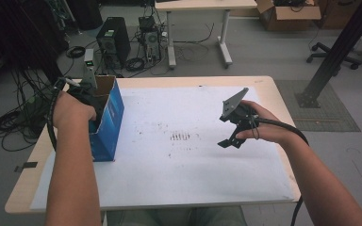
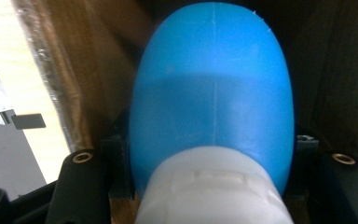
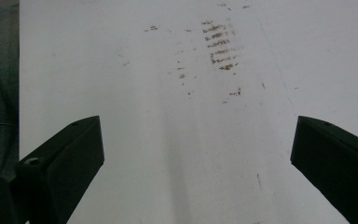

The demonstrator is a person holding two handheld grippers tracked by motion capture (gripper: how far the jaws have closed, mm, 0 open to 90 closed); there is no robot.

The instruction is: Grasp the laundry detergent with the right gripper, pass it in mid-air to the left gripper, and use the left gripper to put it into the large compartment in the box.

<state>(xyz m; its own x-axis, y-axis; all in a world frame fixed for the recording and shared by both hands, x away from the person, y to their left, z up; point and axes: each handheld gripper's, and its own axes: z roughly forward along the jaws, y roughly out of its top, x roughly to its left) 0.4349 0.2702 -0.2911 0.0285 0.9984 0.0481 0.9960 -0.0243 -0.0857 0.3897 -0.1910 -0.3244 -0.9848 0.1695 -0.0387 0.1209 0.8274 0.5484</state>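
A blue plastic bottle [image 2: 212, 84] with a white cap [image 2: 212, 191] sits between the black jaws of my left gripper [image 2: 212, 158], which is shut on it. Brown cardboard walls surround the bottle on both sides. From above, my left hand reaches down into an open blue cardboard box [image 1: 108, 117] standing at the table's left side, and the hand and box hide most of the left gripper [image 1: 86, 92]. My right gripper [image 1: 231, 139] hovers over the white sheet [image 1: 179, 174] at the right. Its jaws stand wide open with nothing between them [image 3: 196, 140].
Brown smudge marks [image 1: 180, 137] dot the middle of the sheet, also seen ahead of the right gripper as marks [image 3: 219, 44]. The wooden table [image 1: 268, 87] ends just right of the right hand. Computer towers [image 1: 114, 40], cables and another table [image 1: 198, 28] stand on the floor beyond.
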